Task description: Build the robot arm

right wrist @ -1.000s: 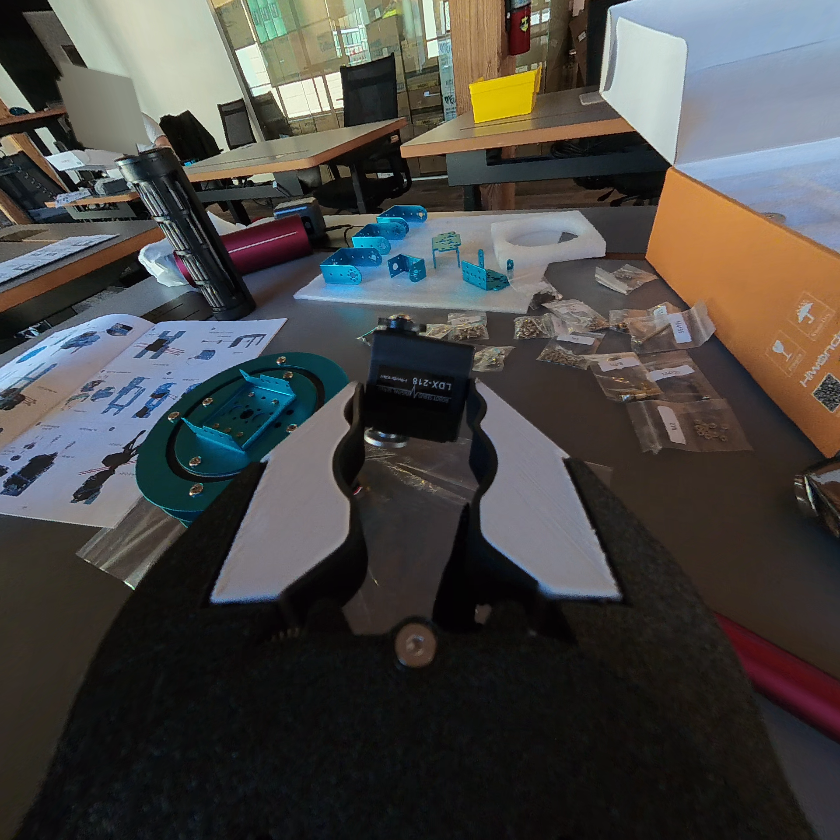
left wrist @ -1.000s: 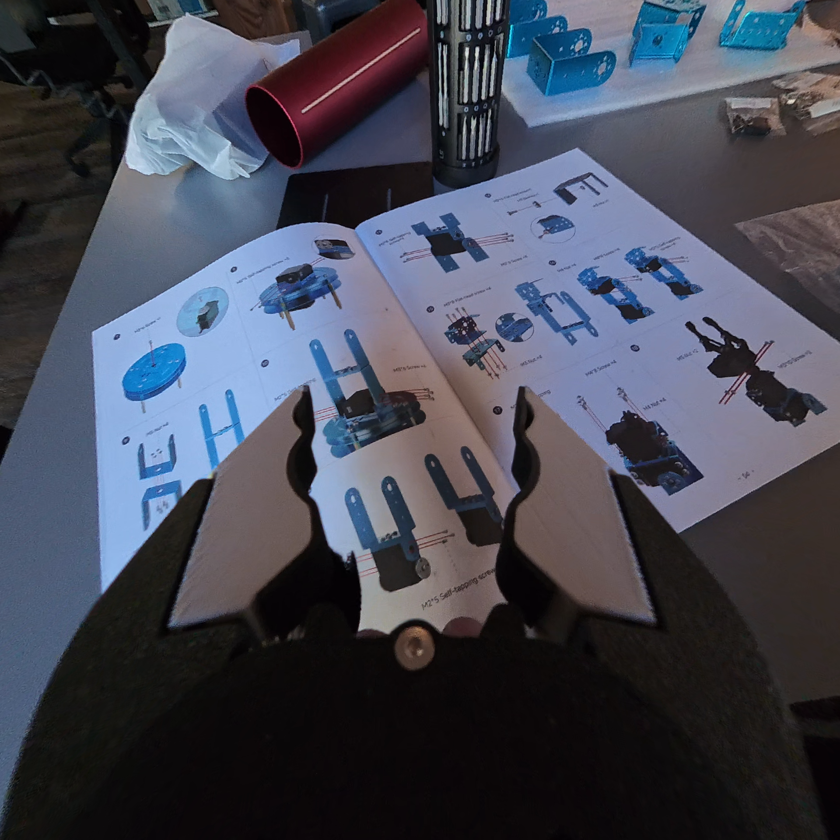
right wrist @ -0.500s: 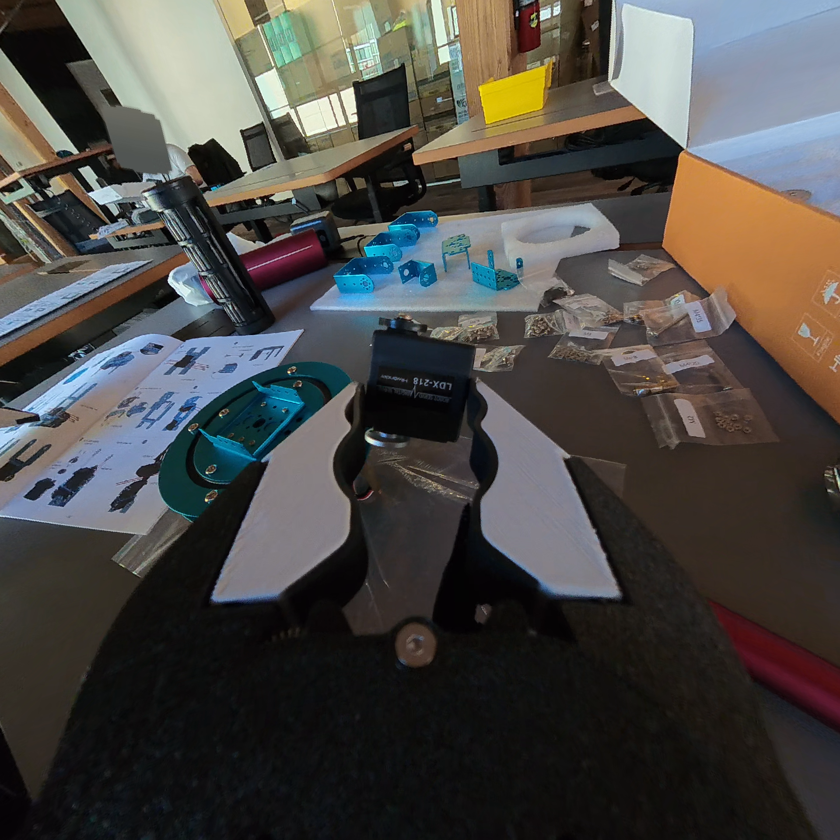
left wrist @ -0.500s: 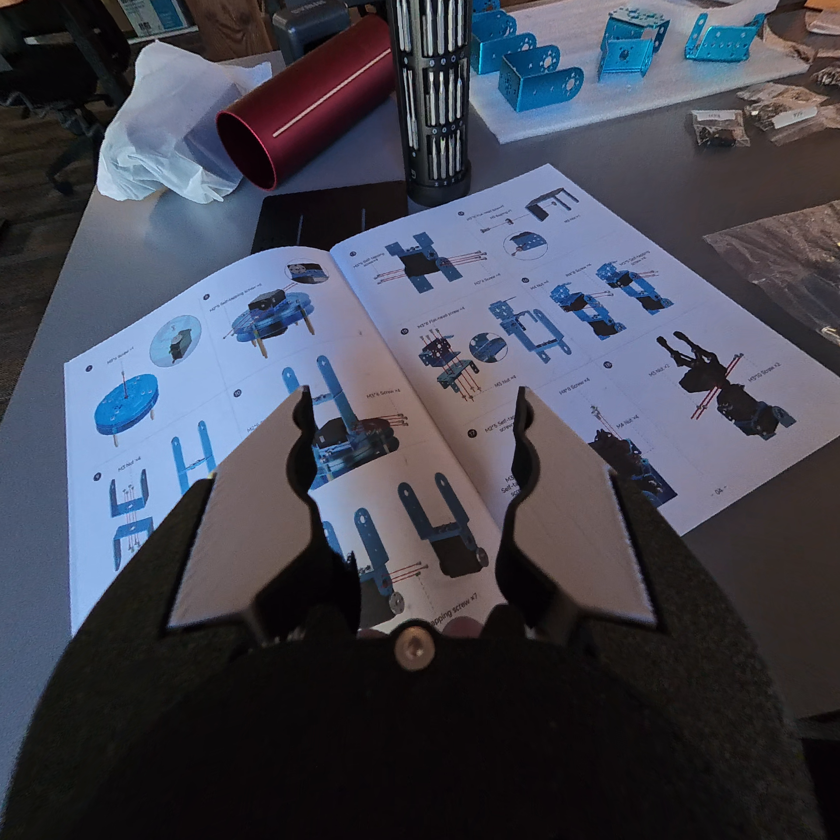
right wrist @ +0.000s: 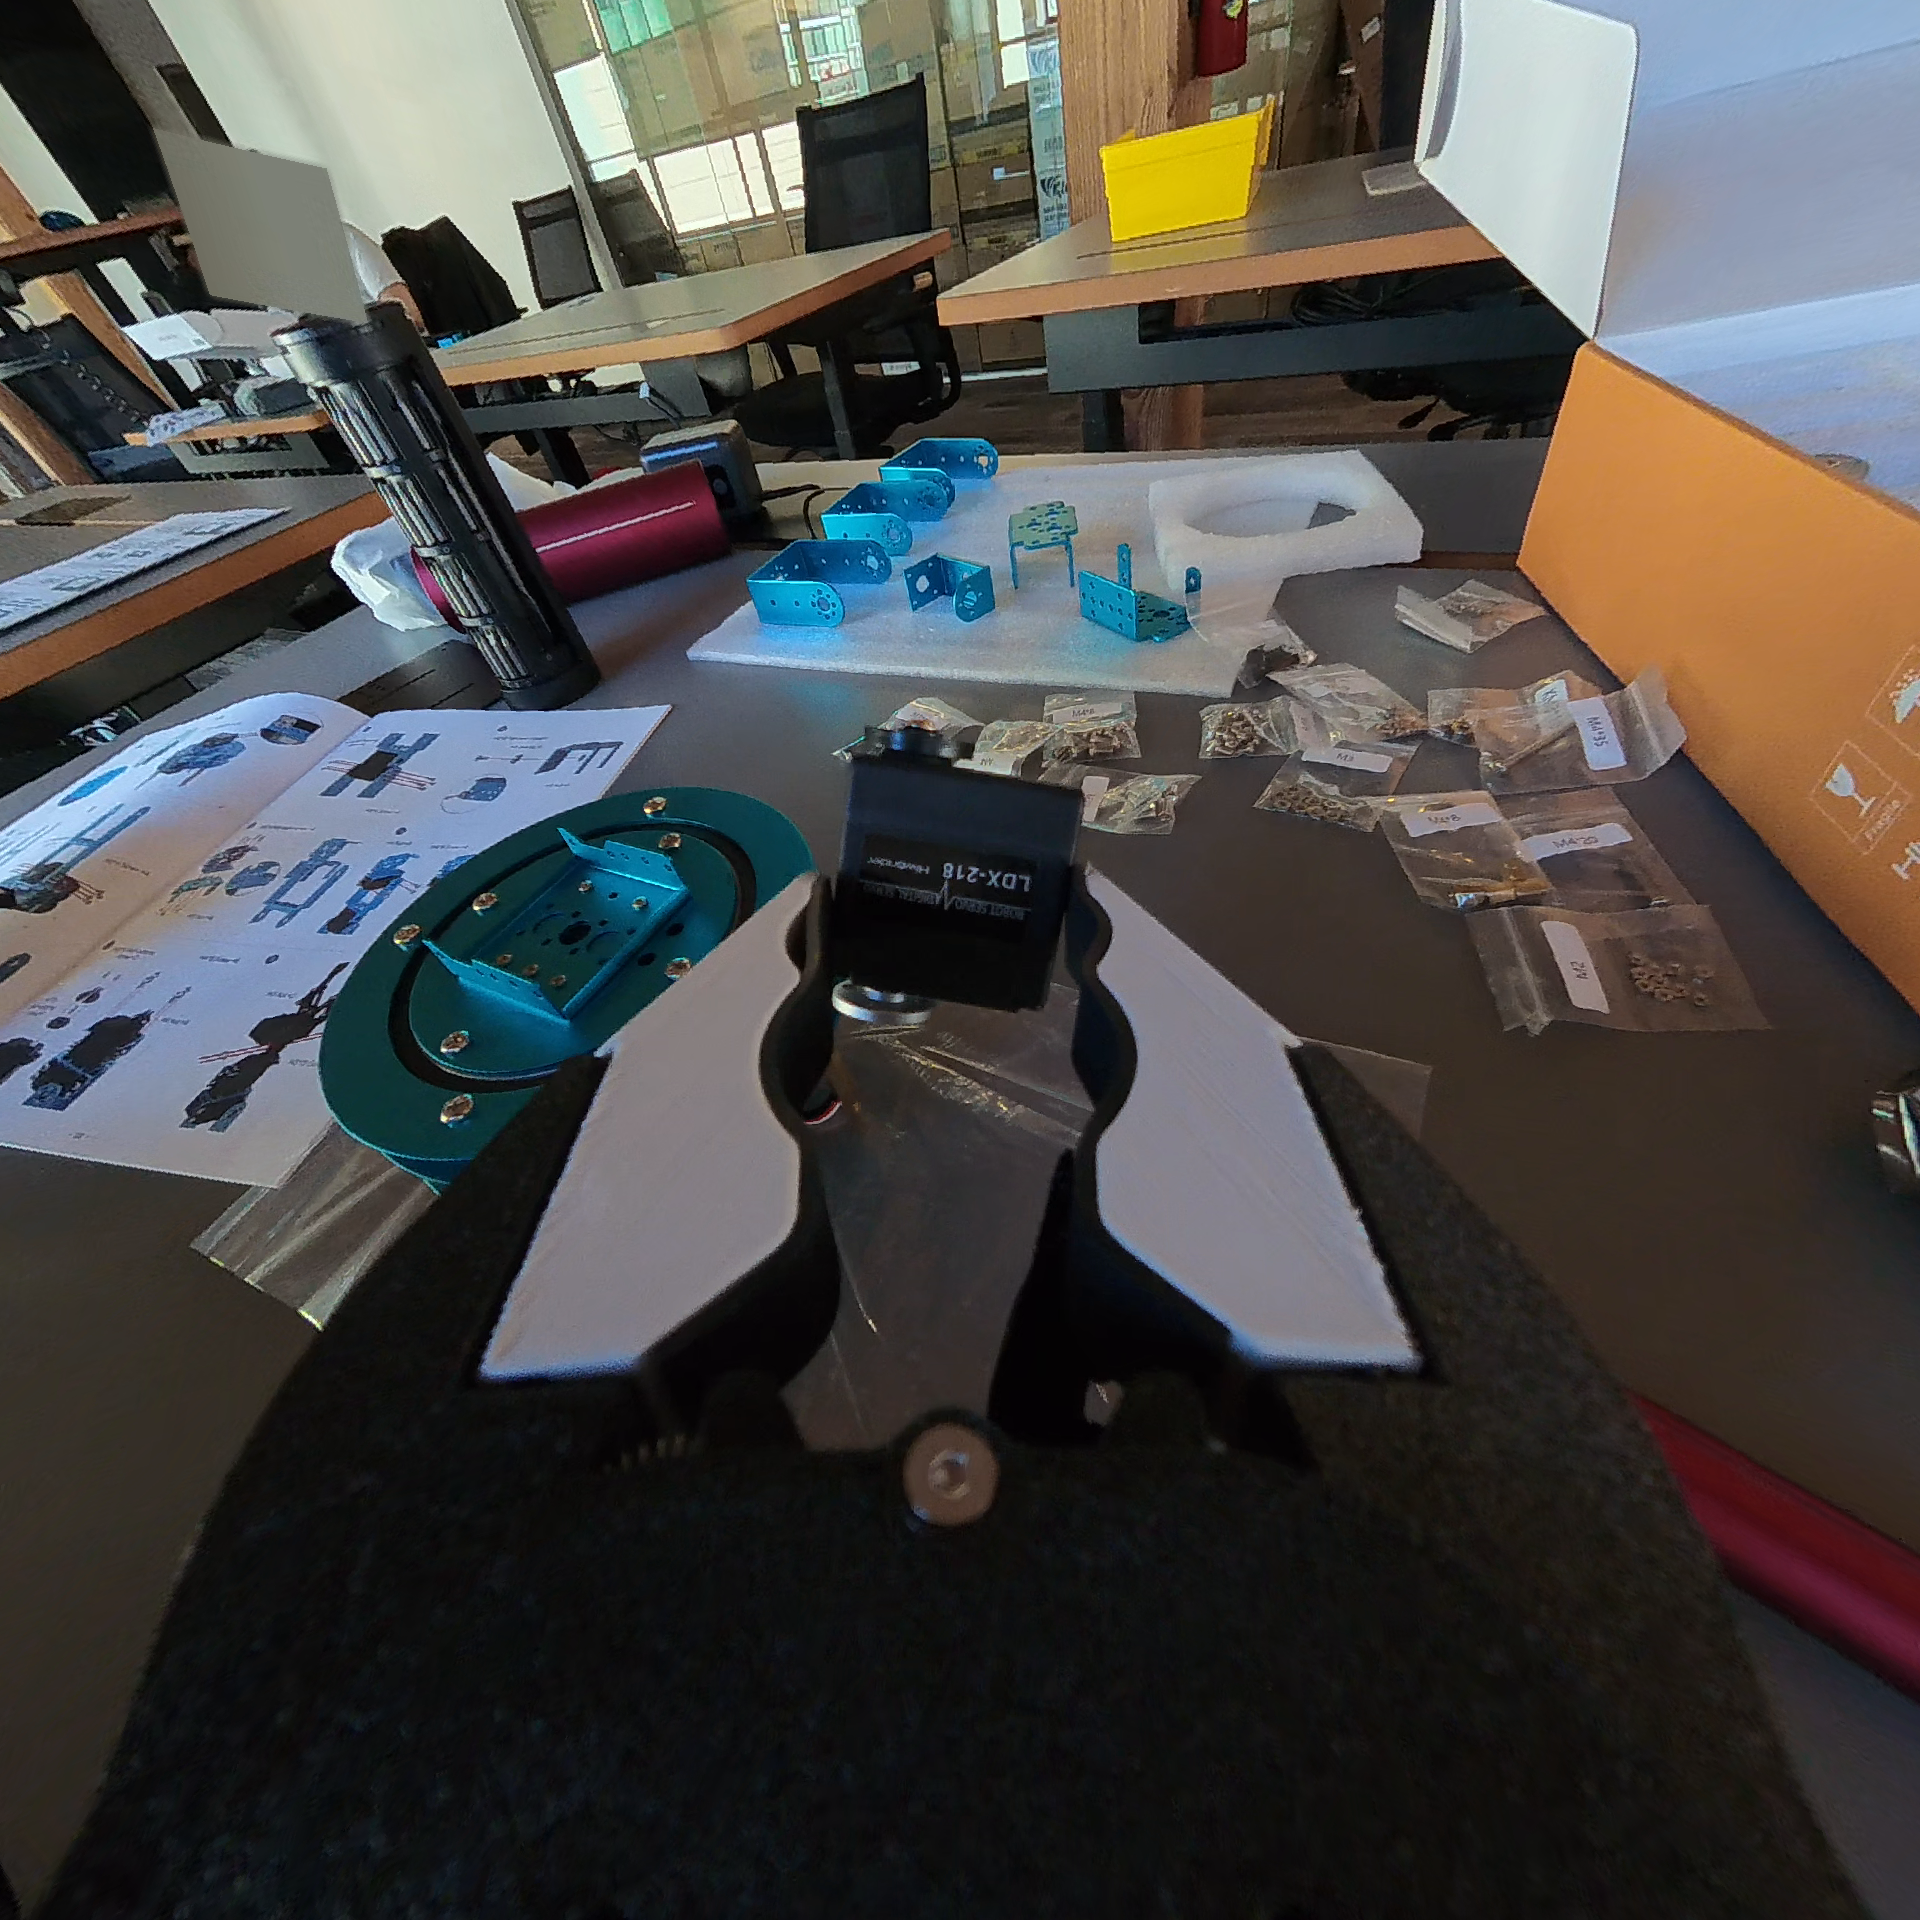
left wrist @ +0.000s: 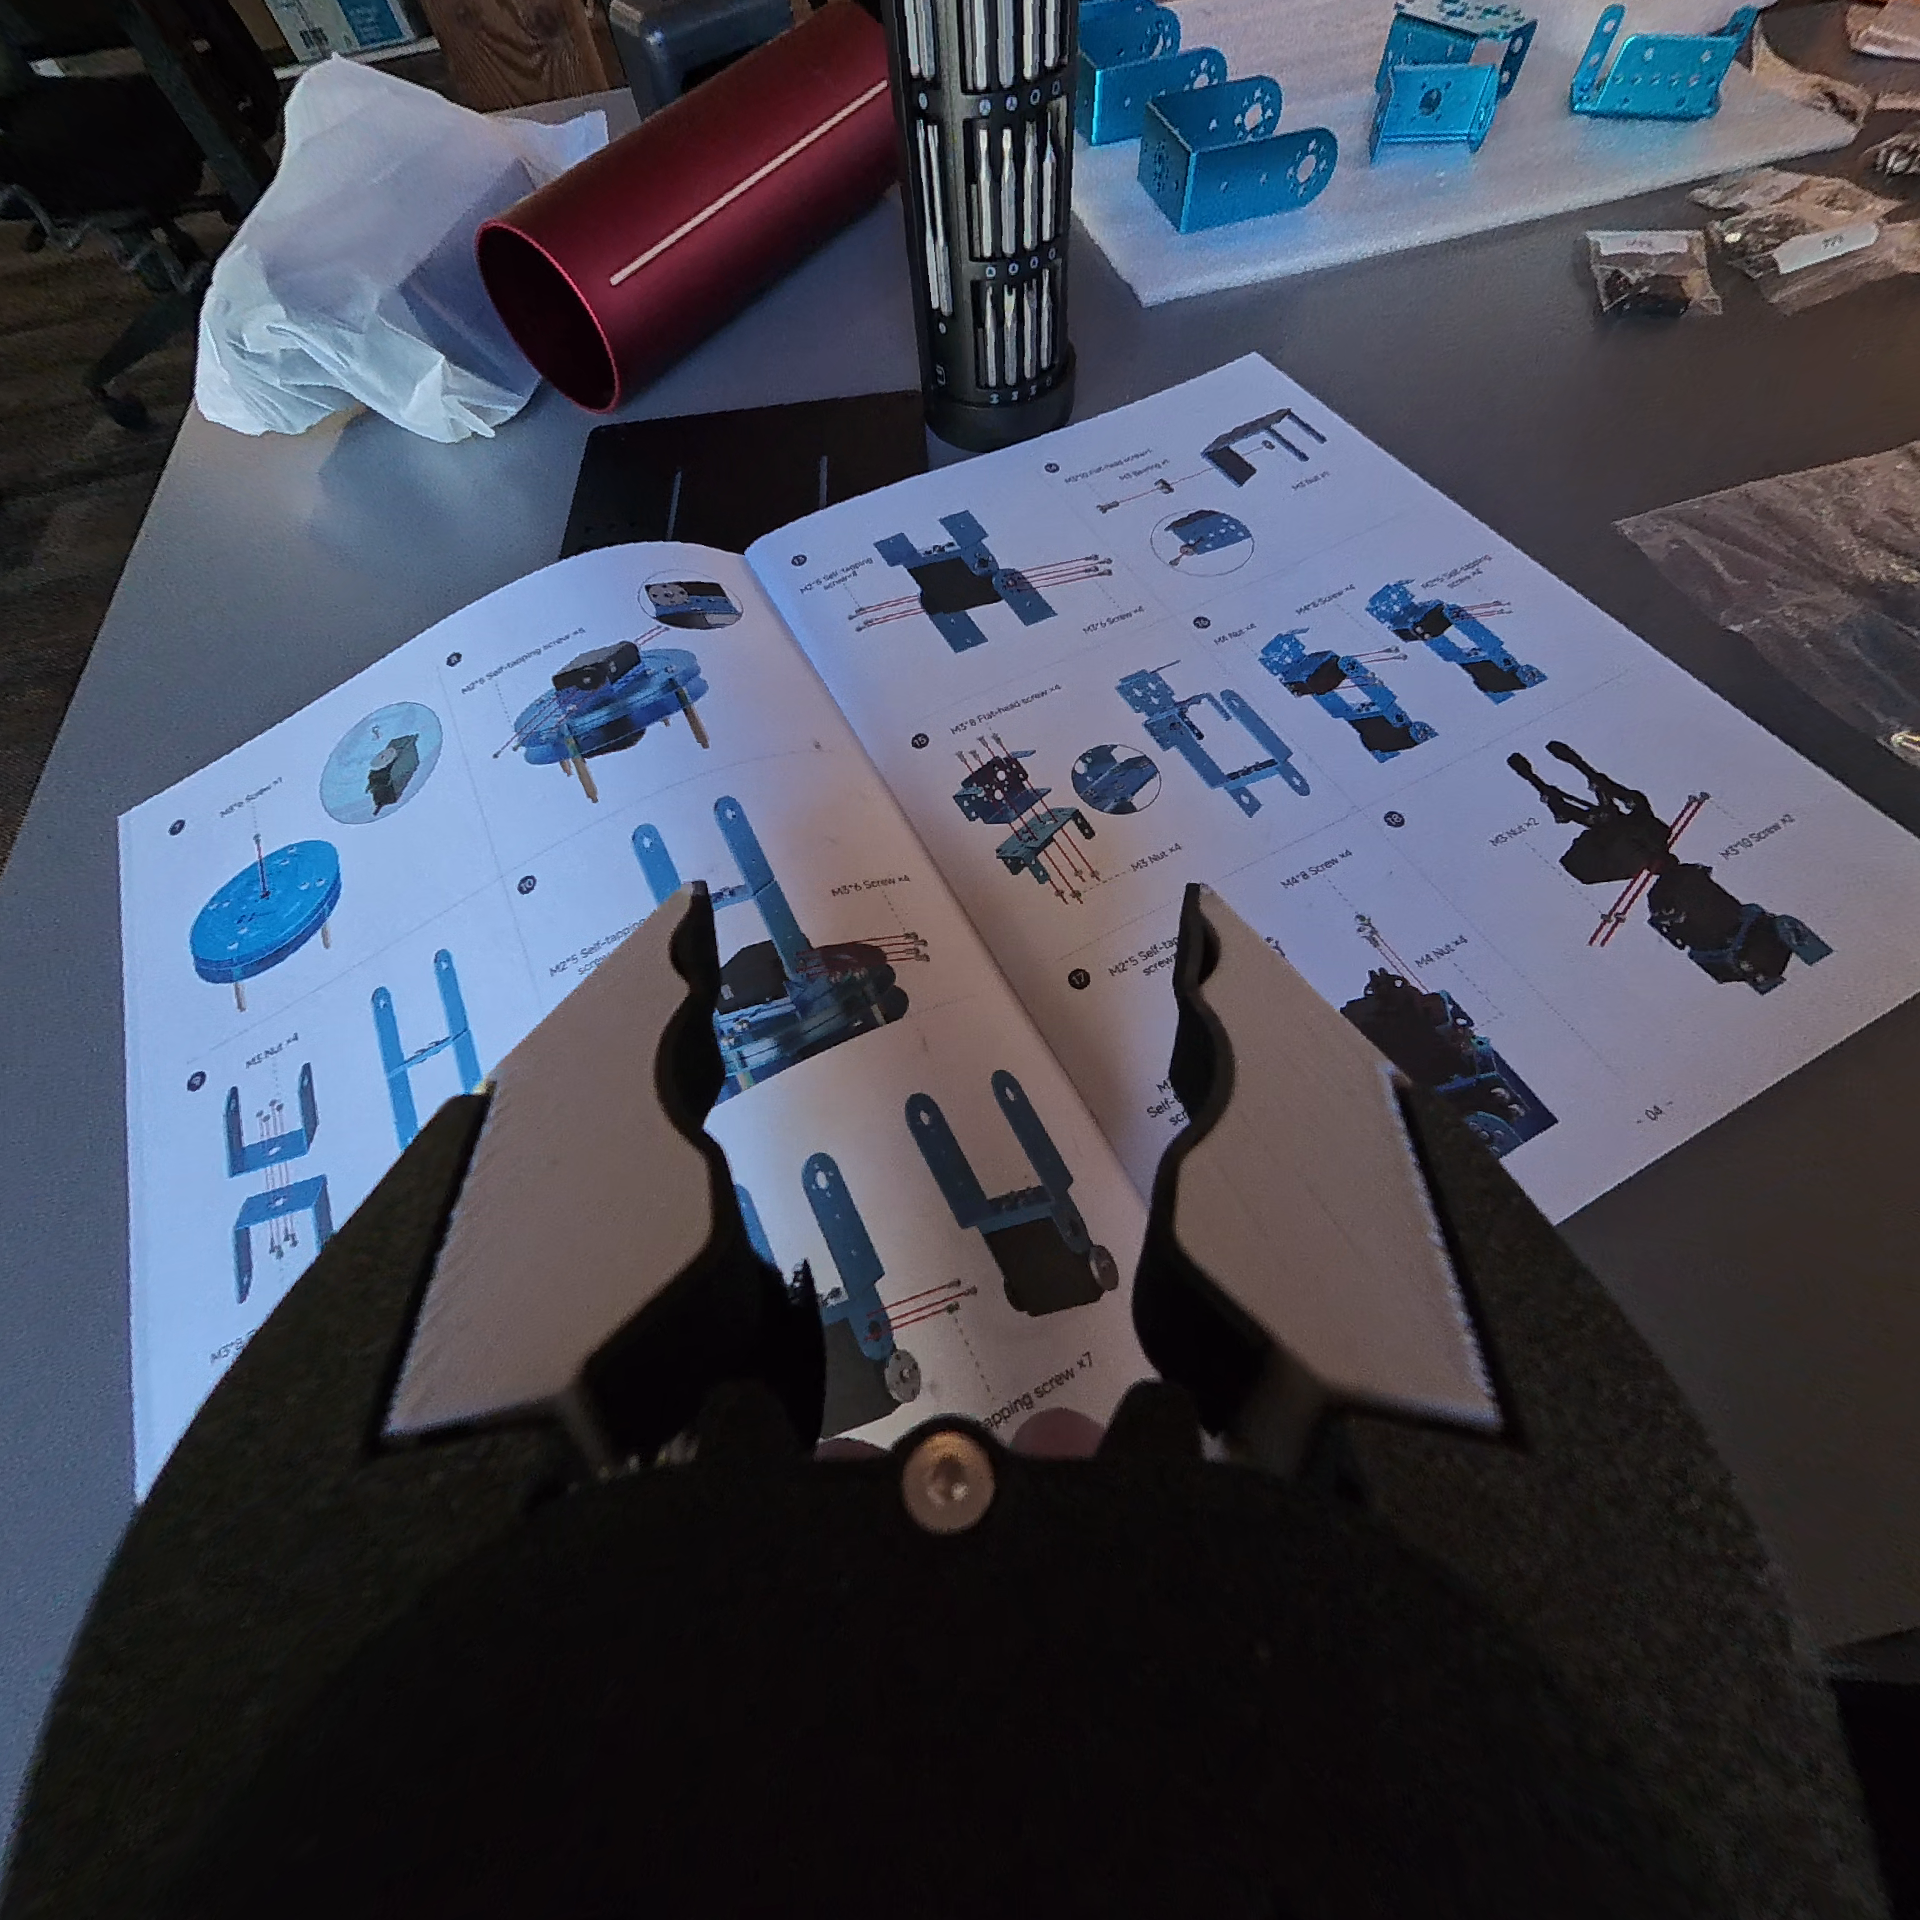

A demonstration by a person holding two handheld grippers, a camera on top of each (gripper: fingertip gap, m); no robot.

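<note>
Right wrist view alone shows the right gripper (right wrist: 951, 914) clamped on a black servo block (right wrist: 951, 899), teal round base (right wrist: 566, 961) just left, small bags of screws (right wrist: 1455, 821) farther right. Left gripper (left wrist: 945, 904), jaws apart and empty, hovers over an open instruction booklet (left wrist: 935, 790); a red tube (left wrist: 686, 208) lies beyond.

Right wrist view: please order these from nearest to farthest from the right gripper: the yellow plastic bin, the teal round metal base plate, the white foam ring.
1. The teal round metal base plate, just left of the right gripper, on the grey table.
2. The white foam ring, farther back and right, on the same table.
3. The yellow plastic bin, farthest, on another desk behind.
</note>
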